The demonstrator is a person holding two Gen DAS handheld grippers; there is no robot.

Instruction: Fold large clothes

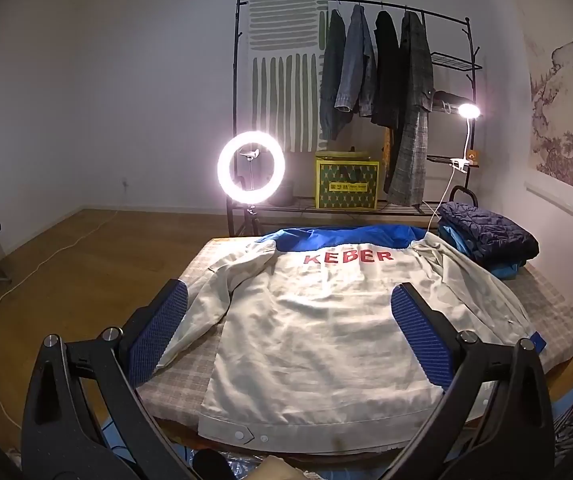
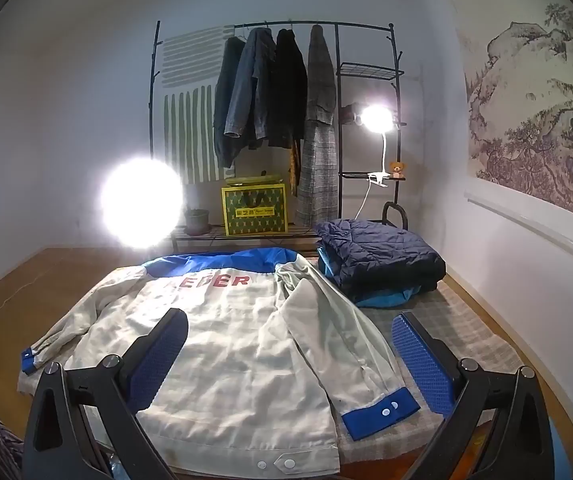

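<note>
**A:** What is the biggest thing in view, and where does it lie?

**B:** A low table covered with a pale checked cloth (image 2: 458, 320) fills the space ahead of both sets of fingers. Spread across it, back upward, is a large white work jacket with a blue yoke and red lettering (image 1: 306, 320). It lies flat and open beyond and partly between the fingers of the left gripper (image 1: 290, 336).

**A:** Has any folding been done on it?

**B:** As far as I can judge, none. The body is fully spread and the hem faces the viewer. The white left sleeve (image 1: 206, 304) trails outward just past the left fingers. The right sleeve with a blue snap cuff (image 2: 380, 414) lies slanted along the body, its cuff resting between the fingers of the right gripper (image 2: 290, 358). Both sleeves and the body seem left to fold.

**A:** Is anything already finished?

**B:** Beyond the right fingers, at the far corner, sits a folded stack: a navy quilted jacket on top of a bright blue garment (image 2: 382, 264). That suggests other pieces are done.

**A:** What are the fingers doing?

**B:** Both pairs of blue-padded black fingers stand wide apart, gripping nothing, poised above the near edge and tilted slightly down.
</note>
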